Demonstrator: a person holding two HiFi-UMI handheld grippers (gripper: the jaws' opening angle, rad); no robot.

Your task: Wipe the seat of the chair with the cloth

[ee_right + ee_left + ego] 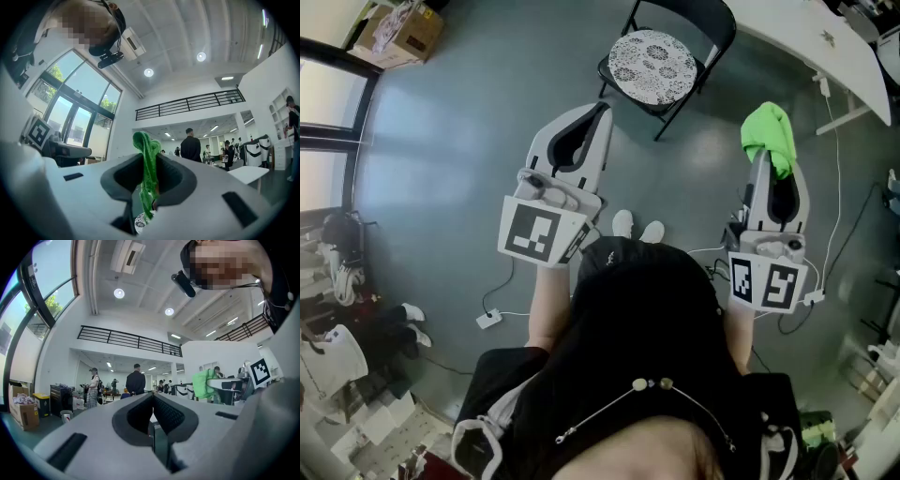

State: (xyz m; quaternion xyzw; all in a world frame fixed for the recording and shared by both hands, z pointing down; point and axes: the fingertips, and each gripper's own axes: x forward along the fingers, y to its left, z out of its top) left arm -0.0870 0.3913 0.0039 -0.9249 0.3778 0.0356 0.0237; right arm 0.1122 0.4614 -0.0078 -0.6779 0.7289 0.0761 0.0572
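Observation:
A black folding chair (pixel 668 56) stands on the grey floor ahead of me; its round seat (pixel 654 66) carries a white lace-patterned cushion. My right gripper (pixel 766 155) is shut on a bright green cloth (pixel 771 135), which bunches above the jaw tips, to the right of the chair and nearer me. In the right gripper view the green cloth (pixel 148 164) hangs pinched between the closed jaws. My left gripper (pixel 602 108) is shut with nothing in it, its tips just left of the chair's near edge. Both grippers are tilted upward, their cameras facing the hall.
A white table (pixel 825 47) with a leg stands at the upper right, cables (pixel 839 202) trailing on the floor beside it. A cardboard box (pixel 398 33) sits at the upper left by the window. Several people (pixel 136 380) stand far off in the hall.

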